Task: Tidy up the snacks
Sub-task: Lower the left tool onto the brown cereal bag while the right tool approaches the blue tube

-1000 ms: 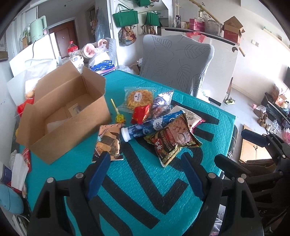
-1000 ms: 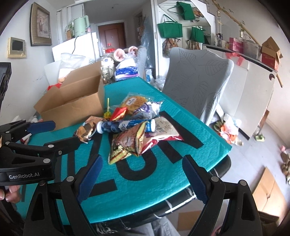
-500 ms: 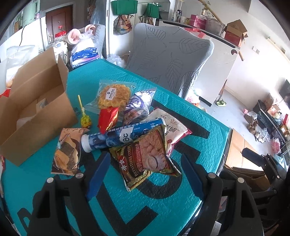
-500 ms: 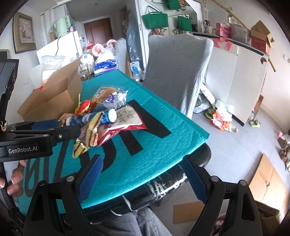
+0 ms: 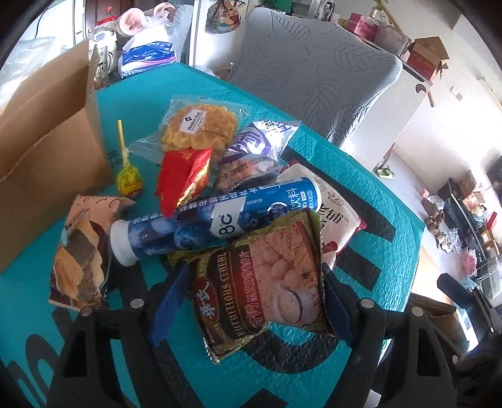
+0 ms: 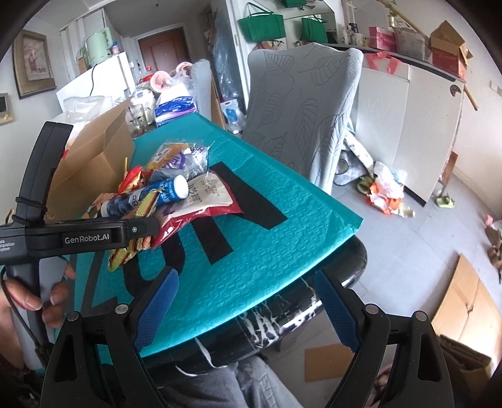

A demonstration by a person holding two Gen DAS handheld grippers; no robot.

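Left gripper (image 5: 251, 298) jaws wide, straddling the cereal packet (image 5: 260, 288) at lower centre, pads not pressing. Right gripper (image 6: 248, 310) jaws wide, empty, over the counter (image 6: 251, 251) edge. Cardboard box (image 5: 47, 150) upper left.

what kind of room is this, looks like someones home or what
Most likely a lived-in home, a dining or kitchen area: a fabric-covered chair at a table, a white fridge with a kettle on top, and green tote bags hanging on the wall.
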